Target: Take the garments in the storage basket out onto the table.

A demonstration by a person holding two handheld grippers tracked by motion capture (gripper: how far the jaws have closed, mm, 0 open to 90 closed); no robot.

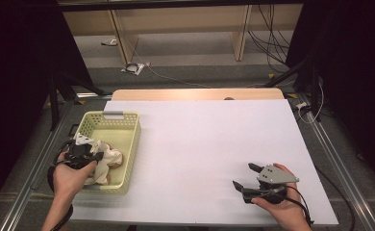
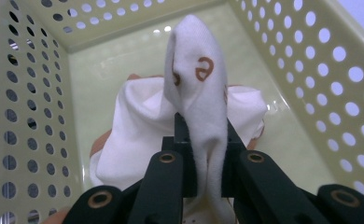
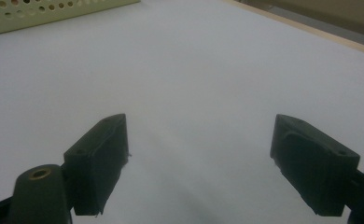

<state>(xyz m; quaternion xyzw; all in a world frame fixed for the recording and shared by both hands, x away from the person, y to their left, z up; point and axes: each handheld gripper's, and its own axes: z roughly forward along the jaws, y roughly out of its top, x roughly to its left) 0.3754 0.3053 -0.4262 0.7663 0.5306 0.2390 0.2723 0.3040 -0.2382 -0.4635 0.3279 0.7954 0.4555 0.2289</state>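
A pale yellow perforated basket (image 1: 130, 144) stands on the left of the white table and holds white cloth with brown print (image 1: 109, 158). My left gripper (image 1: 98, 156) reaches into it and is shut on a fold of that white cloth (image 2: 196, 88), which stands up between the black jaws in the left gripper view; more cloth (image 2: 129, 135) lies bunched on the basket floor (image 2: 292, 140). My right gripper (image 1: 243, 177) rests low over the table near its front right, jaws wide apart with nothing between them; its fingertips (image 3: 101, 154) frame bare white table.
The white tabletop (image 1: 205, 144) spreads between the two hands. A corner of the basket (image 3: 54, 11) lies far left in the right gripper view. The wooden table edge (image 1: 195, 94) runs along the back, with cables (image 1: 137, 67) on the floor beyond.
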